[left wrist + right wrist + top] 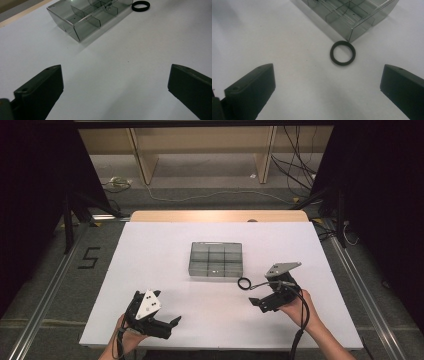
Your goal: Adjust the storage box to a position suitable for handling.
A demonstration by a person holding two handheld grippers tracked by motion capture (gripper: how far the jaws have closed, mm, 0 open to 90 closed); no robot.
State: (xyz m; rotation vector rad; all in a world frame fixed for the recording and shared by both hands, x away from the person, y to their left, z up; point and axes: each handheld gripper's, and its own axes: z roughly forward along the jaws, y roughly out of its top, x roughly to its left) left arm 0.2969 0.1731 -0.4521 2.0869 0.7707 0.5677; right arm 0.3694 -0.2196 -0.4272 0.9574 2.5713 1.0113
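Note:
A smoky clear compartment box (216,259) sits mid-table on the white sheet (160,260). Just off its near right corner lies a black ring (239,283), flat on the sheet. My right gripper (259,293) is held at the right, a short way behind the ring. In the right gripper view the ring (332,55) lies ahead of the wide-open jaws (328,72), touching the box corner (359,25), with nothing between the pads. My left gripper (172,326) rests near the front left edge, open and empty (116,72). The box (82,27) and ring (140,10) lie far ahead of it.
A wooden table edge (220,215) shows beyond the white sheet. Past it are shelf legs (145,165) and loose cables (295,170) on the floor. Metal rails (45,295) run along both sides of the table, and a "5" (89,257) is marked at the left.

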